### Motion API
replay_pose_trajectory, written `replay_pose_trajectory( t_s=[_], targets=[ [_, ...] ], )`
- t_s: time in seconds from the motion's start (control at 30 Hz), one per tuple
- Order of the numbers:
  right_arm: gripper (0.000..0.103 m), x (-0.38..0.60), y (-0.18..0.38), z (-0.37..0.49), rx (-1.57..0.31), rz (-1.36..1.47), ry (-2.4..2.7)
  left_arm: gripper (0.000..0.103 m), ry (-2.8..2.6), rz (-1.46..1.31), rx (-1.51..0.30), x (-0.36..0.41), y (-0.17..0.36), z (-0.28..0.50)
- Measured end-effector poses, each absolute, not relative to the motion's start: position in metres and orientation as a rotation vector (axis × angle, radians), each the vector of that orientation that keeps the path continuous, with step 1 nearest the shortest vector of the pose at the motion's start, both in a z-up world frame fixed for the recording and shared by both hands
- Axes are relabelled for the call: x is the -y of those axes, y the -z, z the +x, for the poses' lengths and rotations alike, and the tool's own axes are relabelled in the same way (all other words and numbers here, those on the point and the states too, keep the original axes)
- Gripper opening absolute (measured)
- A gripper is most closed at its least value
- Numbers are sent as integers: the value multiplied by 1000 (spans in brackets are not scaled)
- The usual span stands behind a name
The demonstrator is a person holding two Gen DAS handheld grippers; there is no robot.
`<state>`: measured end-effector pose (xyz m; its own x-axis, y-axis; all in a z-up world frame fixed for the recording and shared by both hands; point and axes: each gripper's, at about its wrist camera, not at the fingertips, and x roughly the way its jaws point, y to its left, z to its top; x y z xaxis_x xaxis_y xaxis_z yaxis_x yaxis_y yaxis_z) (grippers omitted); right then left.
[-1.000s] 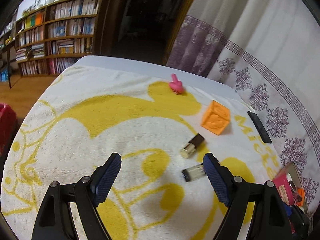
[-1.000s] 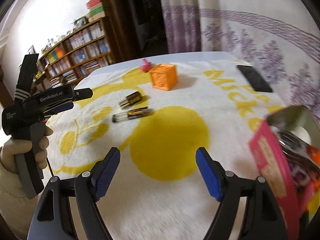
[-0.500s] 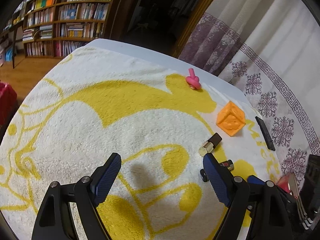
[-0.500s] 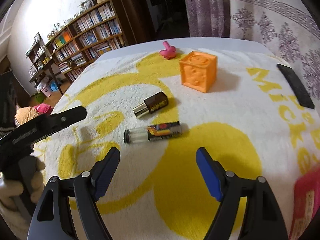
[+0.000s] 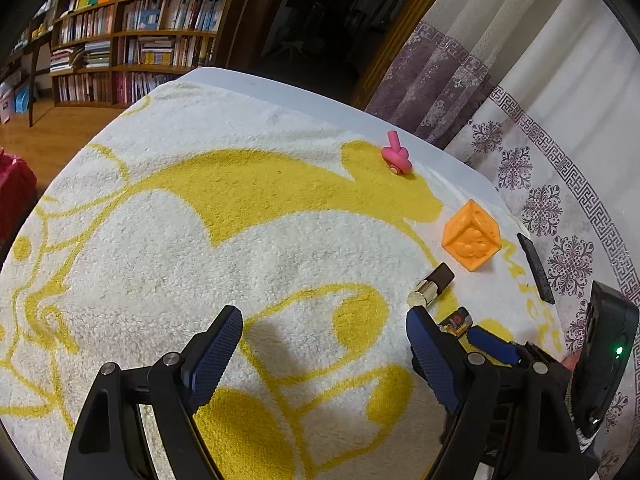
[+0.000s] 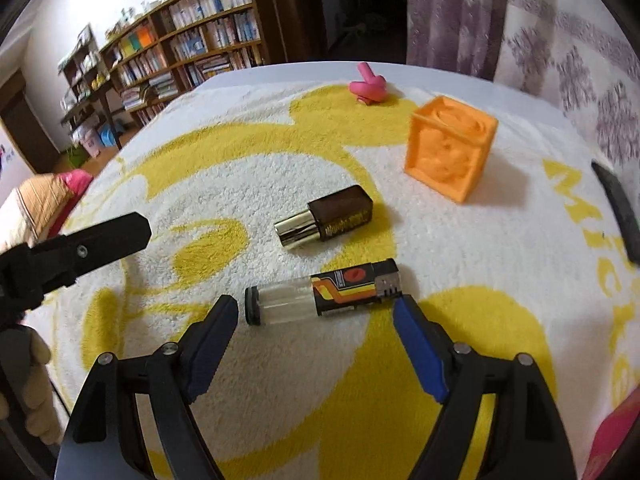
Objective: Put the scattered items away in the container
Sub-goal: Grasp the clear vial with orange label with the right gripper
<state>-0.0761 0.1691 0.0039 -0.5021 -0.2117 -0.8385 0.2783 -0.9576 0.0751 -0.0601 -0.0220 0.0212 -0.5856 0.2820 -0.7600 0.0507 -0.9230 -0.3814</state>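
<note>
A lighter with a clear end lies crosswise on the yellow-and-white towel. My right gripper is open, its fingertips just short of the lighter's two ends. Behind it lie a brown and gold lipstick, an orange cube and a pink spinning top. My left gripper is open and empty over bare towel. In the left wrist view the lipstick, cube and top lie to its right. A pink container edge shows at the lower right.
A black flat remote-like bar lies at the towel's right edge. Patterned curtains hang behind the table. Bookshelves stand at the far left. The left gripper's body reaches in from the left of the right wrist view.
My right gripper has moved forward from beside the pink container to the lighter. My left gripper has shifted left and turned, so the items now sit at its right.
</note>
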Motion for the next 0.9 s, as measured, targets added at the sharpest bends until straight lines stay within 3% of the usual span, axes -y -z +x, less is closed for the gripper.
replay_pose_trajectory(
  t_s=[0.13, 0.27, 0.37, 0.7, 0.9],
  targets=[
    [83, -161, 0, -73, -213, 1346, 2519, 86, -2632, -1374, 547, 22, -18, -62],
    [82, -169, 0, -76, -181, 1337, 2512, 86, -2636, -1384, 529, 19, -15, -63],
    [73, -174, -1, -76, -171, 1333, 2530, 86, -2636, -1384, 518, 17, -15, -63],
    [73, -198, -6, -70, -44, 1333, 2572, 86, -2638, -1379, 500, 15, -14, -63],
    [73, -218, -17, -60, 20, 1292, 2660, 86, -2648, -1364, 378, -6, -20, -65]
  ],
)
